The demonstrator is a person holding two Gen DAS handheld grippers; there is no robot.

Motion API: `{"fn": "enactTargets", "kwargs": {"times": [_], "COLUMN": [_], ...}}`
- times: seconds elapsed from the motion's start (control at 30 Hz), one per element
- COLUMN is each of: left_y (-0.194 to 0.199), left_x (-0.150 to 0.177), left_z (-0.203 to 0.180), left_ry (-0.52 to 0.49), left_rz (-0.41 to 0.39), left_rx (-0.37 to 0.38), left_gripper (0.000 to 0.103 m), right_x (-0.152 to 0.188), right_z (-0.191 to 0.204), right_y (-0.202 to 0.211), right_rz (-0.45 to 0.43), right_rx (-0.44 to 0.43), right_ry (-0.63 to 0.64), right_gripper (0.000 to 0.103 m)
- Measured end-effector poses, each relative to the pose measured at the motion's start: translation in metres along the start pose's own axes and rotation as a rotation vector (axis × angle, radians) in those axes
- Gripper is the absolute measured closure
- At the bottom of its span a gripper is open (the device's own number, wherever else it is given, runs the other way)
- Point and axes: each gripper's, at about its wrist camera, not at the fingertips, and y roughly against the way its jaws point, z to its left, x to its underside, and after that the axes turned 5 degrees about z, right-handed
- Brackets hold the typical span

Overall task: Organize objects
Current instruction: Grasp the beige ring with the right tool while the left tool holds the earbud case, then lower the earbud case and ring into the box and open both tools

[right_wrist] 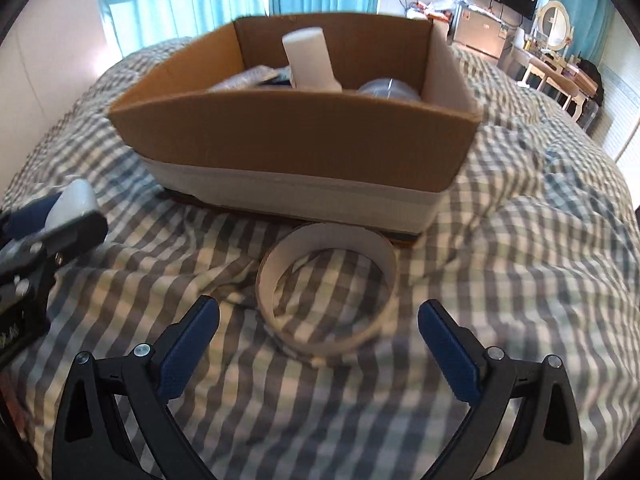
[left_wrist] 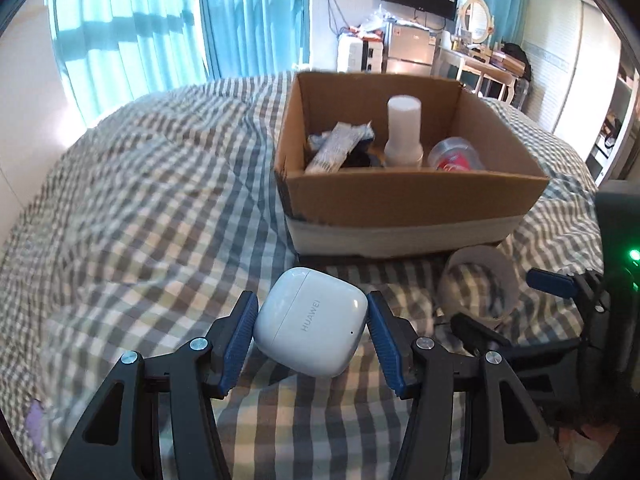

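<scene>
Only leftward: earbud case (left_wrist: 311, 322) between left hand-held gripper (left_wrist: 311, 320) fingers.

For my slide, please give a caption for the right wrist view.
Open right gripper approaches tape ring on checked bedding, before the cardboard box.

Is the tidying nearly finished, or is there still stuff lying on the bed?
Partly done. The cardboard box already holds a white bottle, a wrapper and a clear cup. The left claw grips the white earbud case. The tape roll still lies on the bed, before the open right claw.
</scene>
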Motion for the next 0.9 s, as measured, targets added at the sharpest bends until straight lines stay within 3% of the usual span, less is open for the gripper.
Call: {"fn": "enactTargets", "kwargs": {"times": [0.13,0.17,0.23,0.37,0.9], "left_y": [-0.011,-0.013,-0.014,-0.012,0.049], "left_x": [0.006,0.007,0.008,0.01,0.03], "left_z": [0.003,0.004,0.004,0.004,0.005], "left_ry": [0.019,0.021,0.02,0.027,0.039], "left_rz": [0.025,0.029,0.036,0.032,-0.046], "left_rx": [0.016,0.02,0.024,0.025,0.028], "left_gripper": [0.046,0.046,0.046,0.046,0.046], "right_x": [-0.005,-0.006,-0.004,0.0,0.041], "right_z": [0.001,0.001,0.001,-0.001,0.017], "right_y": [-0.023,-0.027,-0.03,-0.024,0.075], "right_rz": [0.042,0.055,0.061,0.032,-0.15], "right_rx": [0.038,0.041,0.055,0.059,0.039], "right_ry": [-0.004,-0.003,-0.001,-0.012,0.003], "right_gripper": [0.005,0.006,0.019,0.022,0.023]}}
